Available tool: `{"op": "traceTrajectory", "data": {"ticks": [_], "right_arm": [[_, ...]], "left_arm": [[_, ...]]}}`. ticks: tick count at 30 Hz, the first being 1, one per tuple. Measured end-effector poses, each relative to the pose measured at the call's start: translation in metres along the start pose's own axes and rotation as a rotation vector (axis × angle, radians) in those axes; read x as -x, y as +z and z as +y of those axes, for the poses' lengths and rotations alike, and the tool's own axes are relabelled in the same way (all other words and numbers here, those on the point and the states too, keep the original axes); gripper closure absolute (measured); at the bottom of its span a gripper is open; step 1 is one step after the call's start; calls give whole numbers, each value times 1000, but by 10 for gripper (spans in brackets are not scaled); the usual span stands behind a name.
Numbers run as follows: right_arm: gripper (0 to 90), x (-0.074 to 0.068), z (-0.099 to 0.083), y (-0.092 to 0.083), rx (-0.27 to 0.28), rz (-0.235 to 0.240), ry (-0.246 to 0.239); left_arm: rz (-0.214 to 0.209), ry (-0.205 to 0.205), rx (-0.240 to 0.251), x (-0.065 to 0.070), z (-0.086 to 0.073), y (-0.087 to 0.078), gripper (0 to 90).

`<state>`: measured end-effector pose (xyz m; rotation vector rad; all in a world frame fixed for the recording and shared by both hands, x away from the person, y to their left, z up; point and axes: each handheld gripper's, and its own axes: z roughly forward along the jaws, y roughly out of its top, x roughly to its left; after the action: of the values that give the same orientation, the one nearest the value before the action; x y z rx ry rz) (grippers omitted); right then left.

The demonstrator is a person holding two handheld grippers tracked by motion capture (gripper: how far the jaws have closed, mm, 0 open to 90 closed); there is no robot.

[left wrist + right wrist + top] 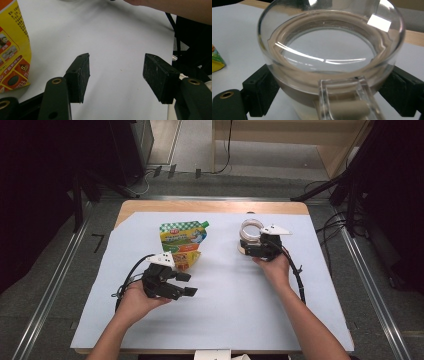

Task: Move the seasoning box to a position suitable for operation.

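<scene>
Right gripper (pixel 248 246) is seen with its jaws set either side of the clear jar (pixel 329 50), pads against the lower wall, on the far right part of the white sheet (pixel 225 320); a light grip is judged. Left gripper (pixel 187 284) is held open and empty, just beside the yellow pouch (pixel 183 240). Jar is judged rigid, smooth, slippery and breakable. Hold is best taken low on the body, clear of the hinged clasp (pixel 348 100).

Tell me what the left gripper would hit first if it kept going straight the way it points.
Nothing close: the left gripper points across bare white sheet, with the yellow pouch off to one side. Farther on, the person's other forearm seems to cross the line, though depth is unclear.
</scene>
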<state>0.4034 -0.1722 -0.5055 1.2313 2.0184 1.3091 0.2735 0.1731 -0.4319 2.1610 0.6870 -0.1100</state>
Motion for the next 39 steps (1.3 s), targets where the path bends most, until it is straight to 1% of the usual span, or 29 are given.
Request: {"op": "traceTrajectory", "data": {"ticks": [1,3,6,8,10,13,16,17,18,20,21,25,26,27,28,32,36,38,39], "right_arm": [[111,0,-1,1,7,-5,-6],[114,0,-1,2,13,-6,-12],[117,0,-1,1,10,-8,-17],[118,0,-1,1,9,-7,-19],[119,0,0,0,5,-6,-24],[120,0,1,-1,1,-2,-23],[121,1,2,-3,2,-1,-31],[121,1,2,-5,4,3,-28],[121,0,3,-8,0,15,-13],[121,0,4,-9,-2,17,-12],[121,-3,5,-12,-6,30,-18],[121,-11,7,-20,1,49,-26],[121,-11,7,-20,1,49,-26],[121,-15,7,-27,-7,70,-28],[121,-16,7,-30,-7,79,-32],[121,-21,5,-44,-10,94,-56],[121,-25,3,-57,-13,110,-42],[121,-29,0,-63,-24,120,-44],[121,-31,-2,-65,-26,126,-51]], "left_arm": [[-8,-6,2,0,0,0,391],[-34,-21,25,1,1,0,386],[-32,-13,25,3,2,0,385],[-13,-1,-2,3,1,2,384],[-11,-1,-9,3,1,3,382],[-19,-5,0,2,1,3,382],[-16,-16,0,1,1,5,381],[-17,-14,-2,0,1,5,381],[-15,-9,-6,0,1,5,381],[-16,-10,-7,0,1,5,381],[-15,-10,-10,0,1,5,381],[-17,-1,-8,-1,2,6,381],[-17,-1,-8,-1,2,6,381],[-19,-8,-8,-1,3,7,381],[-20,-10,-8,-1,4,8,380],[-23,-10,-9,-2,6,11,376],[-30,1,-12,-2,8,13,375],[-32,2,-15,-2,9,14,374],[-32,9,-19,-3,9,15,374]]}}
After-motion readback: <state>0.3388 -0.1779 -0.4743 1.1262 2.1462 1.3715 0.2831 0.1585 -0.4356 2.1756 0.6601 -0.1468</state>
